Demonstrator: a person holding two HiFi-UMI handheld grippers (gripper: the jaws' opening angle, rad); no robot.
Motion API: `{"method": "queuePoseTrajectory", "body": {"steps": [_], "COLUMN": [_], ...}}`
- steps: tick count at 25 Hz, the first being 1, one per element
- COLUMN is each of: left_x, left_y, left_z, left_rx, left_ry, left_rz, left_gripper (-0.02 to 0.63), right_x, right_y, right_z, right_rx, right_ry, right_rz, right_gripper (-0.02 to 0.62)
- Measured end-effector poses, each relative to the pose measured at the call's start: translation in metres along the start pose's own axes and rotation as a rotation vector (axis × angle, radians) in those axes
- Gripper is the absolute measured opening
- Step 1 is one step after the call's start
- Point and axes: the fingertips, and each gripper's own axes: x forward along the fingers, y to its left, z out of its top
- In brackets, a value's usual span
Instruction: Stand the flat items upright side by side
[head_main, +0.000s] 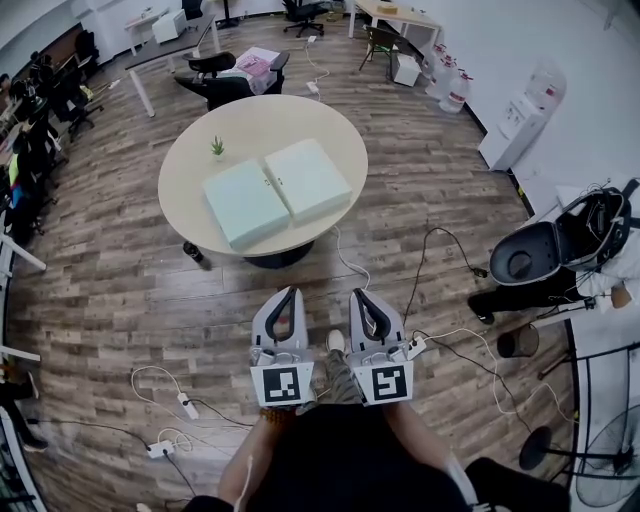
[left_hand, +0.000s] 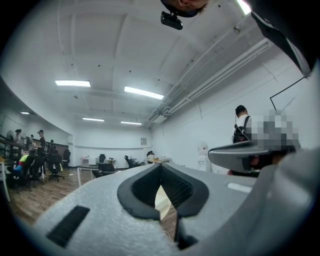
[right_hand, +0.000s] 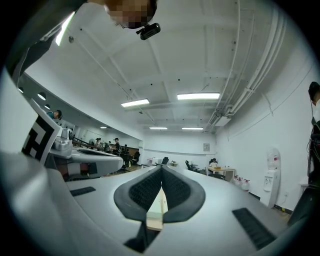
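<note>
Looking down, head view: left flat item (head_main: 245, 203) and right flat item (head_main: 307, 178) lie face-up, edge to edge, on the round table (head_main: 260, 120), long sides slanting toward its near-right rim. Left gripper view: left gripper (left_hand: 161, 167) jaws together, empty. Right gripper view: right gripper (right_hand: 161, 172) likewise. Levered by one edge, either could skid or topple

An open-plan office is shown. Wheeled office chairs (head_main: 222, 72) and a work desk (head_main: 410, 15) are seen along the top of the head view, with a water dispenser (head_main: 528, 112) at the upper right. Strip ceiling lights (left_hand: 143, 92) are seen in the left gripper view.
</note>
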Motion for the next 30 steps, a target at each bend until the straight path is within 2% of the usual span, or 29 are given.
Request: {"method": "queuePoseTrajectory", "body": {"steps": [18, 30], "left_x": [0.094, 0.161], "left_y": [0.0, 0.0], "left_z": [-0.018, -0.017], "left_rx": [0.02, 0.021], "left_ry": [0.047, 0.076], "left_rz": [0.027, 0.078], "left_gripper": [0.011, 0.011], "right_x": [0.072, 0.126], "right_y": [-0.074, -0.131], "right_z": [-0.031, -0.043], "right_rx": [0.039, 0.077], "right_ry": [0.02, 0.027], "right_rz": [0.014, 0.052], "right_gripper": [-0.002, -0.002]}}
